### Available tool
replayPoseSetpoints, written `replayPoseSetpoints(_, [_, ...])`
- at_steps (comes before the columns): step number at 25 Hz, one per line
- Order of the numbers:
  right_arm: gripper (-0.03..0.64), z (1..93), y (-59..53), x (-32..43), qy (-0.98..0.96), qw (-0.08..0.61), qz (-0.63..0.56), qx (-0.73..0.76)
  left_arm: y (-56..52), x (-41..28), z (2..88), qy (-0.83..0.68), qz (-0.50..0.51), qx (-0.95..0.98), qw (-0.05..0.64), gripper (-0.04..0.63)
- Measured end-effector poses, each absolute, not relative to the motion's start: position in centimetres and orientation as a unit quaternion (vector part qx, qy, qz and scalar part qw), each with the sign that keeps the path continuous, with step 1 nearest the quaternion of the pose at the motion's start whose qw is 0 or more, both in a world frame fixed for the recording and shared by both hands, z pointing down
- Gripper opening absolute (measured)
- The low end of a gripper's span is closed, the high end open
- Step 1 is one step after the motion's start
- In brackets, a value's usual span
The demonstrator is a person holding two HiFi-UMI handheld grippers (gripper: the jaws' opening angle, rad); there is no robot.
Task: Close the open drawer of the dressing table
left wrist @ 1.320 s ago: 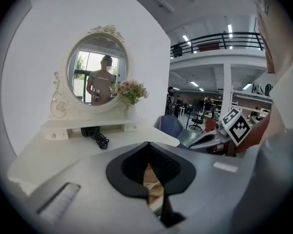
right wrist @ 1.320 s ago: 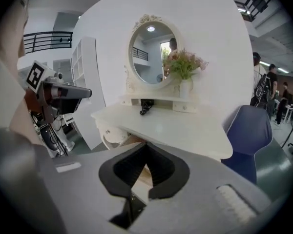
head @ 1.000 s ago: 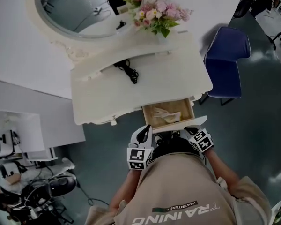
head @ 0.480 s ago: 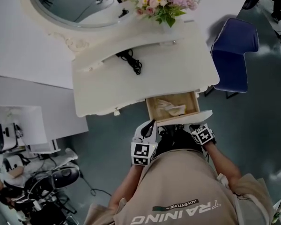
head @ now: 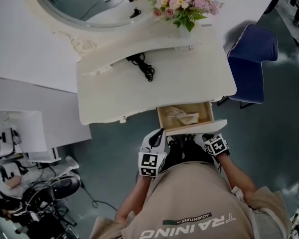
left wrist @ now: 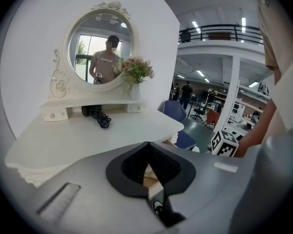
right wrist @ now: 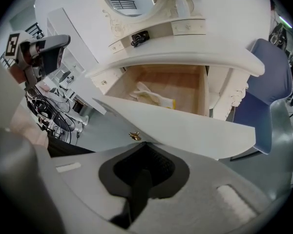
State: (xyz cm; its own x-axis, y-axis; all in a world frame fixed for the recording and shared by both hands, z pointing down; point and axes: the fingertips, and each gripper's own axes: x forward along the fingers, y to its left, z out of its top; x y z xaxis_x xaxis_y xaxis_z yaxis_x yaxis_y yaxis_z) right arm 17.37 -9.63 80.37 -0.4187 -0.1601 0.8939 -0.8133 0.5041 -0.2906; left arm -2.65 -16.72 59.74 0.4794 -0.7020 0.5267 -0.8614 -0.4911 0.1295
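The white dressing table (head: pixel 114 96) has one drawer (head: pixel 208 114) pulled out at its right front. The wooden inside holds a crumpled cream cloth (head: pixel 181 116). The same drawer (right wrist: pixel 201 89) and cloth (right wrist: pixel 149 97) fill the right gripper view. My right gripper (right wrist: pixel 145 143) is shut and empty. Its tips sit just under the white drawer front (right wrist: pixel 195 128), beside the small brass knob (right wrist: pixel 135 136); I cannot tell whether they touch. In the head view the right gripper (head: pixel 204 137) is below the drawer front (head: pixel 195 128). My left gripper (head: pixel 160 132), also shut and empty, hangs at the drawer's left corner.
A blue chair (head: pixel 252 62) stands right of the table. On the table's back shelf are a vase of flowers (head: pixel 185 5), an oval mirror (head: pixel 74 18) and a black corded device (head: pixel 142 66). Cluttered equipment and cables (head: pixel 35 193) lie at the lower left.
The head view has shifted slightly. Both grippers stay shut just below the drawer front, and the drawer is open as far as before.
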Motion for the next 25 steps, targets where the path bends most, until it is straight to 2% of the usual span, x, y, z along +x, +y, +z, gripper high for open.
replayPoseSetpoints(9, [0.003, 79.8, -13.5, 16.9, -0.752, 0.428, 0.371, 0.339, -19.0, -3.2, 59.3, -0.481, 0.154, 0.829, 0.240, 0.018])
replayPoseSetpoints(25, [0.003, 80.0, -20.1, 16.8, -0.740, 0.358, 0.412, 0.393, -20.0, -4.9, 58.8, -0.524, 0.151, 0.805, 0.234, 0.018])
